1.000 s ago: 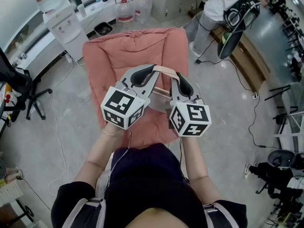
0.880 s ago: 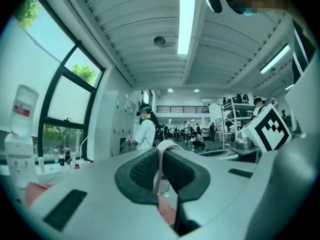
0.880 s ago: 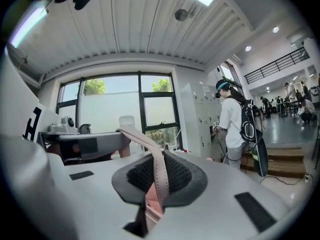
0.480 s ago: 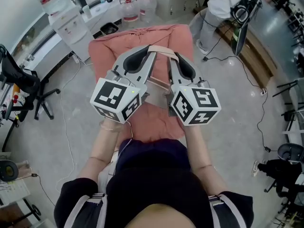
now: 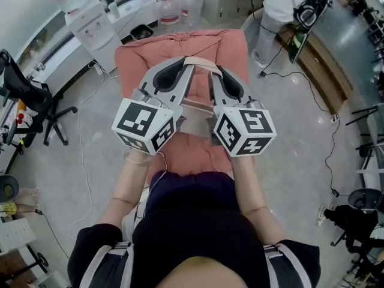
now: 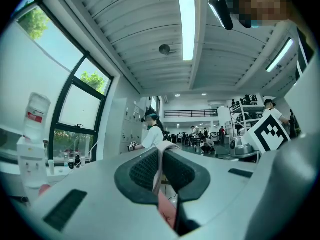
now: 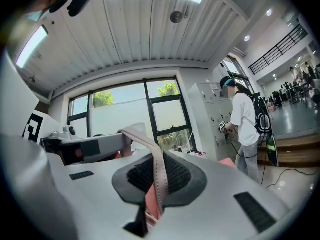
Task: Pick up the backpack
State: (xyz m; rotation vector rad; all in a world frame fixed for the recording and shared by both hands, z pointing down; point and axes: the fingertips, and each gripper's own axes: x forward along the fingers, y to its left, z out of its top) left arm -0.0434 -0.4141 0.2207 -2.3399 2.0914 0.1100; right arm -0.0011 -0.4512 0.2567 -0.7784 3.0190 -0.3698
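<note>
Beneath left tool [image 5: 183, 68] and right tool [image 5: 217, 74], backpack [image 5: 201, 84] lies half hidden.

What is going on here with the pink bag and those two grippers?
A person works two handheld grippers. The left gripper and right gripper are both shut on the beige strap at the top of the pink backpack, side by side. The backpack hangs below them in front of the person, apparently off the floor.

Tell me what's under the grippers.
The pink backpack, its strap pinched by the left gripper and right gripper. They cover its middle, and it covers the floor beneath.
</note>
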